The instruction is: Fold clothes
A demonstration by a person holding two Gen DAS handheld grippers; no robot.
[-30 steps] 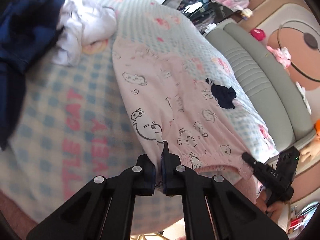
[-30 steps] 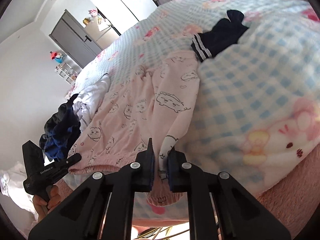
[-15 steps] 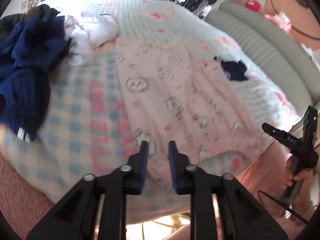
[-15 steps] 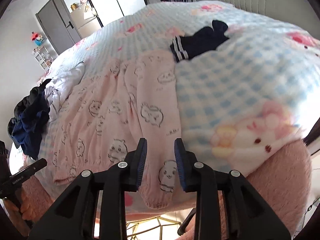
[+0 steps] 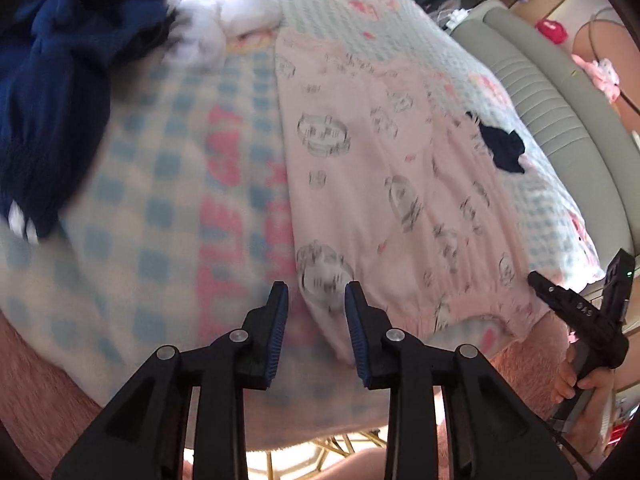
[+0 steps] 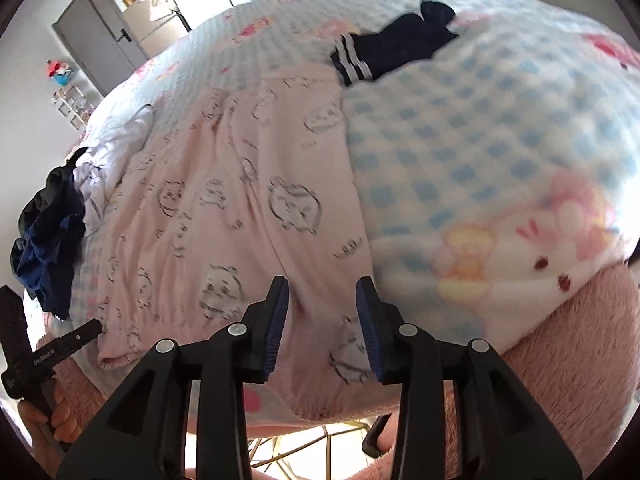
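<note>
the pink pyjama bottoms (image 5: 372, 184) with the little bear print lie spread lengthwise on the checked blanket (image 5: 152, 216), both legs side by side and running away up the bed, the gathered waistband at the near edge, where it droops a bit over the side. as far as i can see they are flat and full length, with no fold across them, so the folding of this piece looks to be all still ahead. the dark blue heap (image 5: 60, 80) and the white garment (image 5: 224, 12) beside it sit bunched up at the far left (no neat stack anywhere in sight), and a dark sock (image 6: 392, 48) lies near the trouser cuffs.

the left gripper (image 5: 316, 300) hovers over the waistband's left corner, fingers spread well apart, holding nothing. the right gripper (image 6: 322, 300) is the same over the right corner: wide apart, empty, the cloth showing between the pads but not pinched.
</note>
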